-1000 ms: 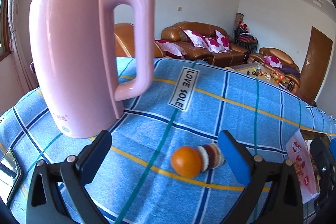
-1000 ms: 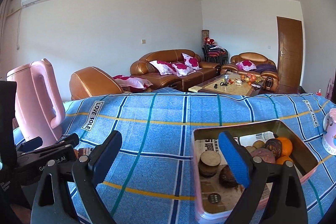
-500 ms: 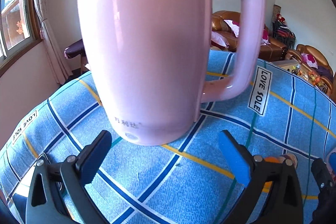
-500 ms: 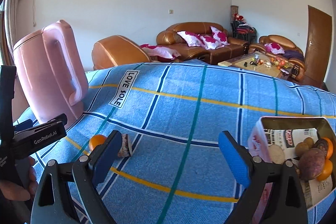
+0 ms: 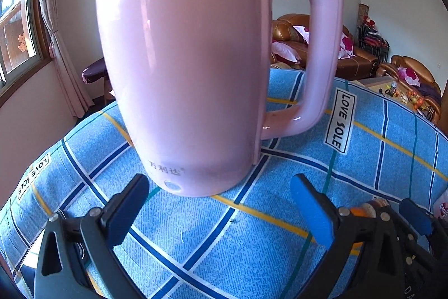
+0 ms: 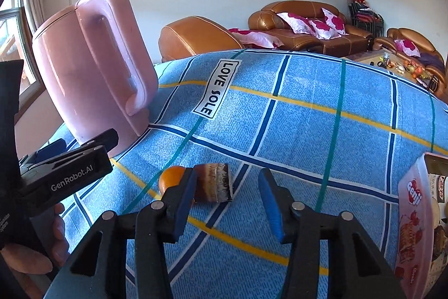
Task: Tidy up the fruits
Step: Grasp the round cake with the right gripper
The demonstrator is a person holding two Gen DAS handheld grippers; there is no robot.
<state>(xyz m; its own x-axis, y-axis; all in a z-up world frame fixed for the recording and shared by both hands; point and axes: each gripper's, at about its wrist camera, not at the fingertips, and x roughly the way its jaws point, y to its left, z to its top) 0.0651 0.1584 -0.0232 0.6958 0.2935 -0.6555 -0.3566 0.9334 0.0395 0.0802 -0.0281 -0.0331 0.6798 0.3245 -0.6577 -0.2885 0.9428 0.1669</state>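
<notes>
Left gripper (image 5: 218, 203): spread wide, holding nothing, pads over bare blue checked cloth (image 5: 364, 159), just short of the base of a pink kettle (image 5: 190, 60) standing upright at the cloth's left edge. Right gripper (image 6: 226, 195): jaws closing, partly spread, nothing pinched yet; beyond the tips, an orange (image 6: 172, 180) lying on the cloth, partly hidden behind the left pad, touching a brown sliced roll (image 6: 214, 182). Whether the pads already flank the roll: cannot tell. Open cloth stretching right of the fruit. At the far right edge, a pink box (image 6: 414, 215) with more fruit inside, well apart from the orange.
</notes>
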